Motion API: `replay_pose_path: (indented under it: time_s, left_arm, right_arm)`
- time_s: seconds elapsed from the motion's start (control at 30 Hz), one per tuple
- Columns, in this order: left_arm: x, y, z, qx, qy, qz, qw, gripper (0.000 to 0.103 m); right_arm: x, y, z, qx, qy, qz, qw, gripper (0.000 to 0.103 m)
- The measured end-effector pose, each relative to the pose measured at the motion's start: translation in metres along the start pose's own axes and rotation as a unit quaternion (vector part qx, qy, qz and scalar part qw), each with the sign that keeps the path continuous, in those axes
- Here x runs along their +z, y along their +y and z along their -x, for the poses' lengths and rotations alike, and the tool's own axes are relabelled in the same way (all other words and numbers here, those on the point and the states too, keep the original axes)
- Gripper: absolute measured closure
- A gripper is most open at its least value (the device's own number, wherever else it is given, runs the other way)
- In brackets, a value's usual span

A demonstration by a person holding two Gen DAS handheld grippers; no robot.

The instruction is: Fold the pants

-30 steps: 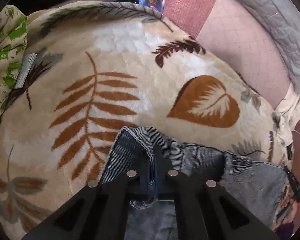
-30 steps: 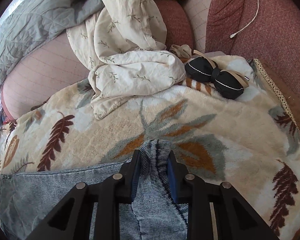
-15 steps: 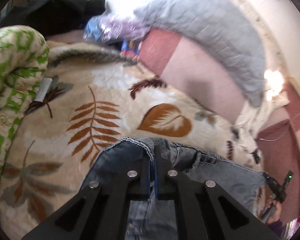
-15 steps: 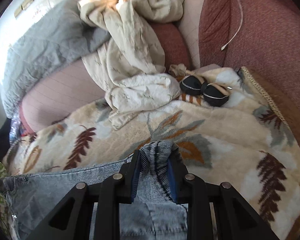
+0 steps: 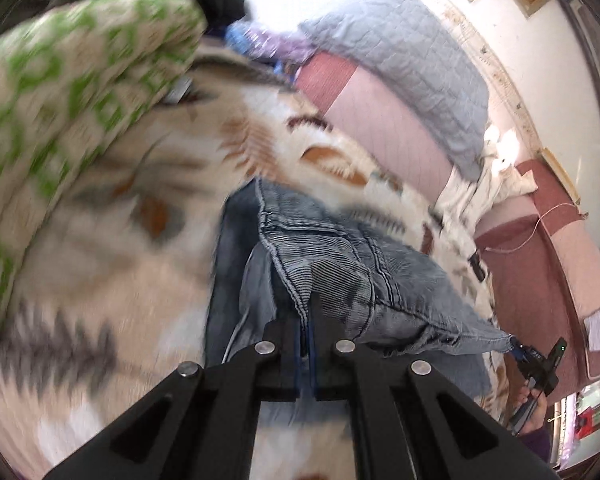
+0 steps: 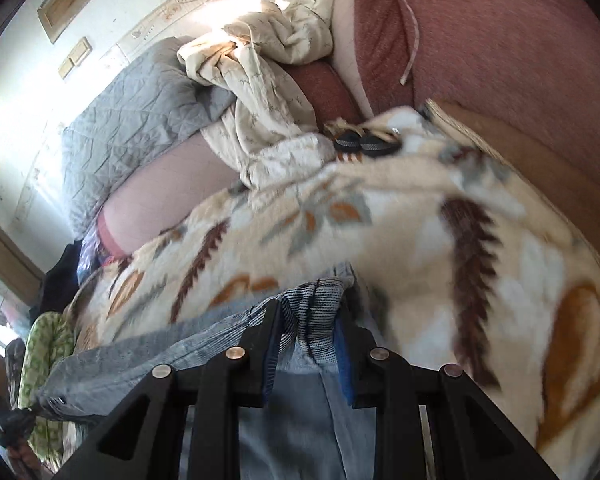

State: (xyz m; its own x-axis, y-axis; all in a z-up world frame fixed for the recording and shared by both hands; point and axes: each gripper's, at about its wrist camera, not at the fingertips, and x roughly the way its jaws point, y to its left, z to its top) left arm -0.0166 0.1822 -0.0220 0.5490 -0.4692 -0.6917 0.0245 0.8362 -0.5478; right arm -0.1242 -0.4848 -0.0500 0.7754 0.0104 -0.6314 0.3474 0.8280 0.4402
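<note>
You have the blue-grey ribbed denim pants [image 5: 332,264] gripped at two points, and they hang stretched between your hands above the cream fleece blanket with brown and grey leaf print [image 6: 420,216]. Your left gripper [image 5: 305,322] has its jaws almost together, pinching a thin stitched edge of the fabric. Your right gripper [image 6: 307,330] is only narrowly apart, and a thick bunch of the same denim fills the gap between its blue pads, so it holds too.

I judge that the fold is in an early stage. The cloth is lifted and spread along one edge, but no crease is laid down; part of the pants trails on the blanket under the left gripper. What is left: to lay the pants flat, to bring one half over the other, and to smooth them. Both views are blurred at the sides, so I cannot tell which end is the waistband.
</note>
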Motion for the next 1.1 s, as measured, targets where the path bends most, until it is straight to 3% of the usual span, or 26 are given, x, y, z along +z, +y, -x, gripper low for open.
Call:
replay_pose_path:
  time_s: [0.2, 0.47, 0.6, 0.73, 0.87, 0.9, 0.93, 1.0, 1.07, 1.1]
  left_arm:
    - [-0.037, 0.021, 0.0, 0.012, 0.022, 0.023, 0.9994, 0.101]
    - [-0.05, 0.031, -0.009, 0.04, 0.051, 0.031, 0.9974, 0.1]
    - [-0.055, 0.035, -0.007, 0.059, 0.063, 0.028, 0.9959, 0.094]
    - [-0.058, 0.033, 0.007, 0.084, 0.057, 0.013, 0.9947, 0.091]
    - [-0.058, 0.019, 0.034, 0.121, 0.014, -0.034, 0.9919, 0.089]
    - [-0.056, 0.011, 0.041, 0.121, 0.0, -0.045, 0.9916, 0.084]
    - [-0.054, 0.004, 0.043, 0.118, -0.01, -0.053, 0.9915, 0.073]
    - [-0.051, -0.018, 0.048, 0.106, -0.04, -0.068, 0.9912, 0.053]
    - [-0.052, -0.042, 0.043, 0.082, -0.058, -0.086, 0.9912, 0.047]
    - [-0.051, -0.054, 0.038, 0.072, -0.062, -0.096, 0.9908, 0.045]
  right_arm:
    - [-0.05, -0.026, 0.027, -0.006, 0.029, -0.008, 1.0, 0.077]
    - [-0.082, -0.046, 0.023, -0.033, 0.072, -0.004, 0.997, 0.077]
    - [-0.096, -0.049, 0.022, -0.05, 0.093, 0.011, 0.994, 0.077]
    - [-0.102, -0.057, 0.025, -0.065, 0.128, 0.002, 0.99, 0.076]
    - [-0.092, -0.052, 0.05, -0.065, 0.099, 0.014, 0.993, 0.075]
    - [-0.088, -0.047, 0.056, -0.067, 0.091, 0.026, 0.993, 0.075]
    - [-0.084, -0.04, 0.059, -0.067, 0.084, 0.037, 0.994, 0.075]
    - [-0.075, -0.026, 0.06, -0.06, 0.079, 0.05, 0.994, 0.065]
    - [-0.066, -0.008, 0.056, -0.057, 0.068, 0.063, 0.994, 0.051]
    - [-0.062, 0.002, 0.051, -0.058, 0.065, 0.07, 0.994, 0.05]
